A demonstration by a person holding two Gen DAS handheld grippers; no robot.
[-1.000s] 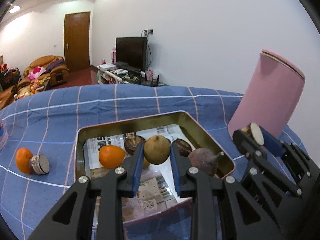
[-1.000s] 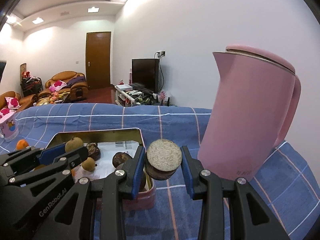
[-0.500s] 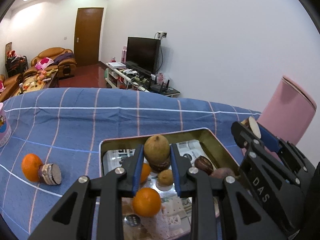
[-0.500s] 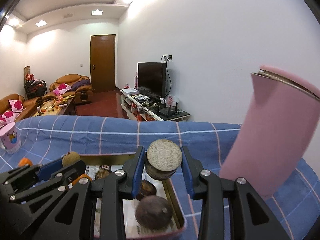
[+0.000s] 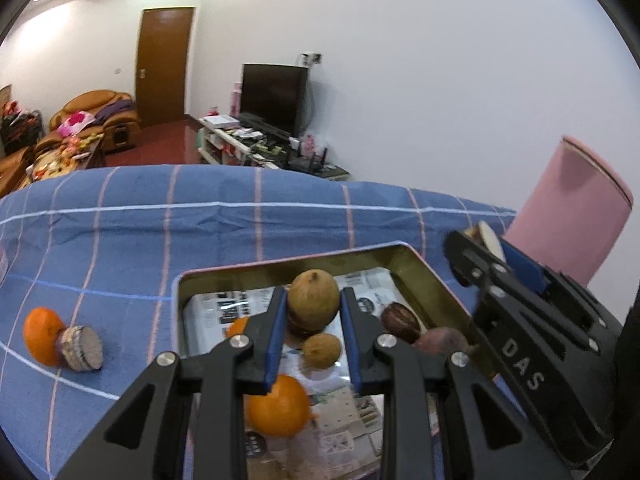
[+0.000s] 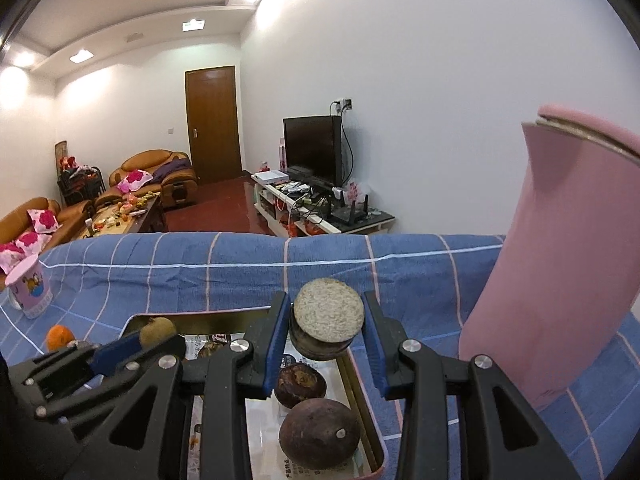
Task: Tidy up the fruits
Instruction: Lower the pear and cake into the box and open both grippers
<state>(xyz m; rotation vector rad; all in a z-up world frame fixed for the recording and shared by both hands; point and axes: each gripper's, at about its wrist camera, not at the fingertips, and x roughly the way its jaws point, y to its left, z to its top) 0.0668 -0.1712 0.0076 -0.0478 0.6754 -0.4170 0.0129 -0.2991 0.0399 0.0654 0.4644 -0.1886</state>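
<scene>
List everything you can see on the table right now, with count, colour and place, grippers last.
Tin tray: one, gold inside, paper-lined, on the cloth.
Tablecloth: one, blue check, covers the table.
Oranges: two seen whole, one in the tray, one on the cloth at left; a third shows partly behind the left finger.
Cut half fruit: one, pale cut face, touching the left orange.
Dark round fruits: two, brown-purple, tray's right side.
Small brown fruit: one, in the tray.
Kettle: one, pink, right of the tray.
Cup: one, pink, far left.
Left gripper: shut on a tan-brown fruit.
Right gripper: shut on a cut-faced fruit half.
</scene>
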